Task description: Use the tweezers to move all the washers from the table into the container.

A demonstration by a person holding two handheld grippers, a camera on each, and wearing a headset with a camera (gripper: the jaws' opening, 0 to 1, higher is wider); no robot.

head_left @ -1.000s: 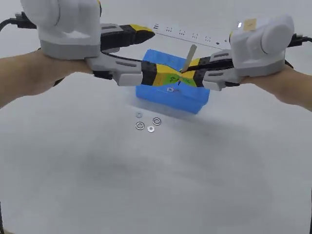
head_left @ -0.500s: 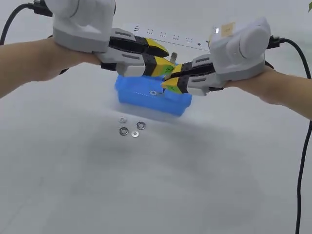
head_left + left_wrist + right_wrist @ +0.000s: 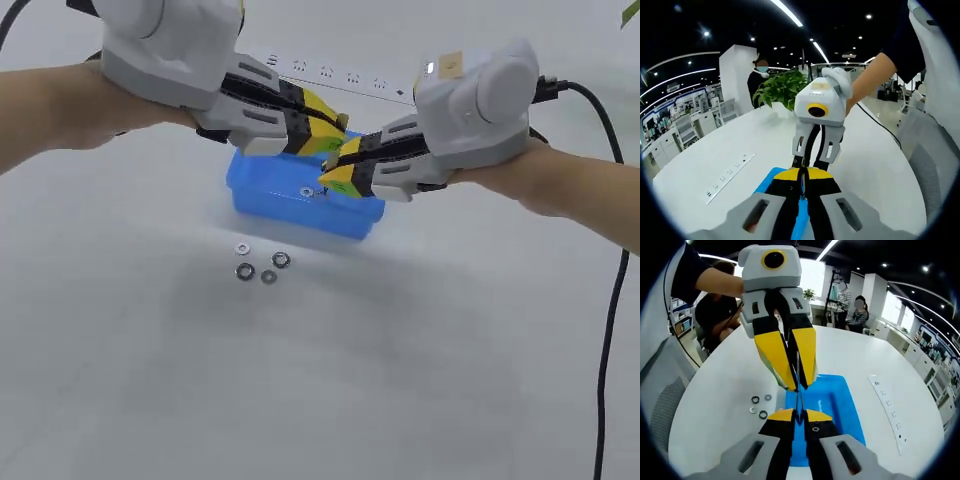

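Both grippers meet tip to tip above the blue container [image 3: 300,212]. My right gripper [image 3: 330,178] is shut on the thin metal tweezers [image 3: 798,370], which rise from its jaws. My left gripper [image 3: 335,135] is closed around the same tweezers from the opposite side, and it hangs down from the top of the right gripper view [image 3: 796,385]. In the left gripper view my own jaws [image 3: 802,172] are pressed together. Several washers [image 3: 262,265] lie on the white table just in front of the container. One washer [image 3: 307,192] lies inside it.
A white power strip [image 3: 330,72] lies behind the container. A black cable [image 3: 610,300] runs down the right side from the right gripper. The white table [image 3: 320,380] stretches toward me. A potted plant [image 3: 782,87] stands at the table's far end, with people beyond it.
My left gripper's jaws, wide apart a second ago, have closed onto the tweezers held by the right gripper. The head camera has shifted, so the container sits further left.
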